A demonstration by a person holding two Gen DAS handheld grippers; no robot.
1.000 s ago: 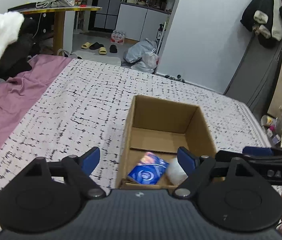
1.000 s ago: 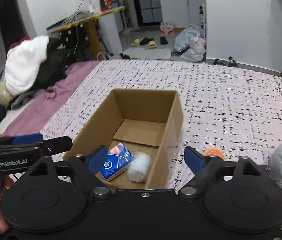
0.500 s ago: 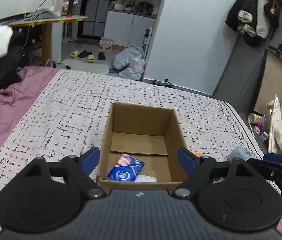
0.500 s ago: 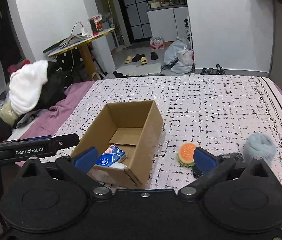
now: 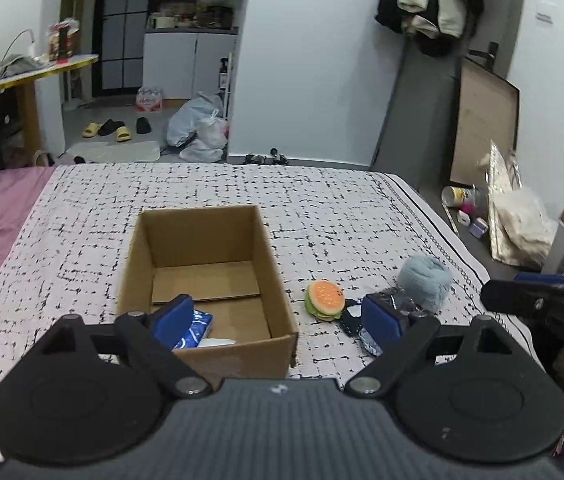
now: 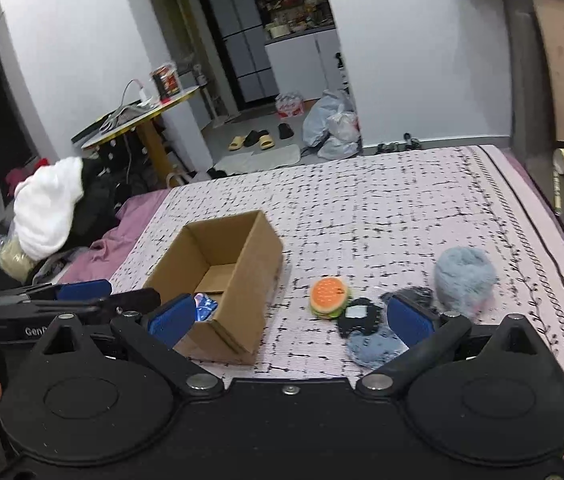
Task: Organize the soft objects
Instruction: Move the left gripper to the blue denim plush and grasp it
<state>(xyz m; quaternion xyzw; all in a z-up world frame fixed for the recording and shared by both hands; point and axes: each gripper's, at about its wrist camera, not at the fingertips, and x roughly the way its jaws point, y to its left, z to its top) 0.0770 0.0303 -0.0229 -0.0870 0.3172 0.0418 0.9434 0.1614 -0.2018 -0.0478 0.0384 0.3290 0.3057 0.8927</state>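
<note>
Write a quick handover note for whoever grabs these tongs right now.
Left tongs: open, empty. Right tongs: open, empty.
Cardboard box on the bed holds a blue tissue pack and a white item, partly hidden.
Left out, right of the box: burger plush, fluffy grey-blue ball, dark patterned piece, blue-grey cloth.

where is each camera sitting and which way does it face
Left wrist: on the left gripper, above the bed's near end, facing the cardboard box and the far doorway; its own open fingers show, with the right gripper at the right edge.
Right wrist: on the right gripper, further right, looking left across the box; its open fingers, the left gripper and a fingertip show.
Shared: box, burger toy, fluffy blue ball.
</note>
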